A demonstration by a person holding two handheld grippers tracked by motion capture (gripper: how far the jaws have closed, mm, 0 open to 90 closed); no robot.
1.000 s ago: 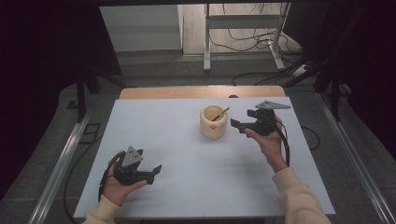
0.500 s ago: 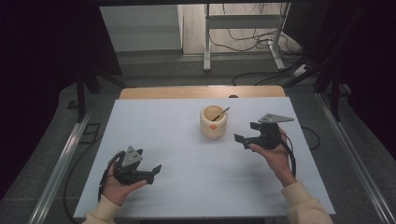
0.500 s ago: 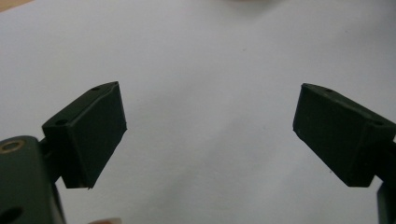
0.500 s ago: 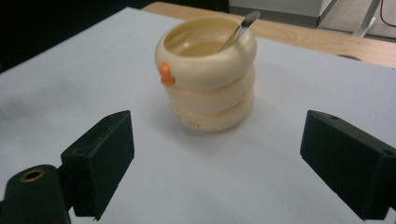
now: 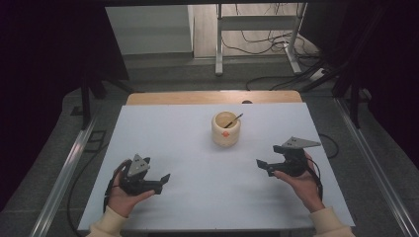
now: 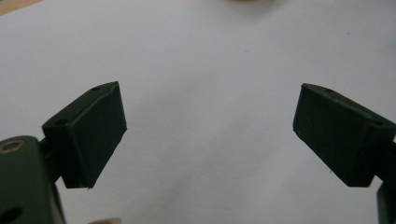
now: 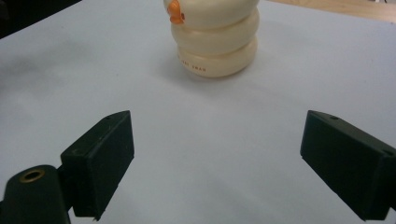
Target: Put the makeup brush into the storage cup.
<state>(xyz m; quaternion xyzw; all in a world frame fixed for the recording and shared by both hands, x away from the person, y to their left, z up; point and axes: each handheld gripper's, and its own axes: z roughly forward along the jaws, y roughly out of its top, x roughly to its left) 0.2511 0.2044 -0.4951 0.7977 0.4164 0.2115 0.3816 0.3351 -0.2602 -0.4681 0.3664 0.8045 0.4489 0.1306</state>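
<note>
- High view: the cream cup (image 5: 226, 129) stands upright on the white bench (image 5: 197, 148), a little past its centre toward 12 o'clock, with a thin dark stick (image 5: 232, 119) that leans out of the cup toward 2 o'clock.
- High view: the right gripper (image 5: 263, 166) is at about 4 o'clock from the cup, near it but clearly apart, and it holds nothing. The left gripper (image 5: 163, 180) lies at about 7 o'clock from the cup, well apart, also with nothing in it.
- Left gripper view: the two jaws stand wide apart over the bare bench and nothing is between them. I think this hand is better kept quiet and low, so it does not disturb the reach.
- Right gripper view: the jaws are spread wide and empty, and the cup (image 7: 214, 39) is ahead toward 12 o'clock, a little left of the middle line; an orange mark (image 7: 174, 12) is on its wall.
- To do the step well, I judge the right gripper should first turn slightly left until the cup sits midway between the jaws.
- The cup has rounded rings, so a grip in a groove may slip less. The approach should be slow, because a push on one side could tip the cup and the stick.
</note>
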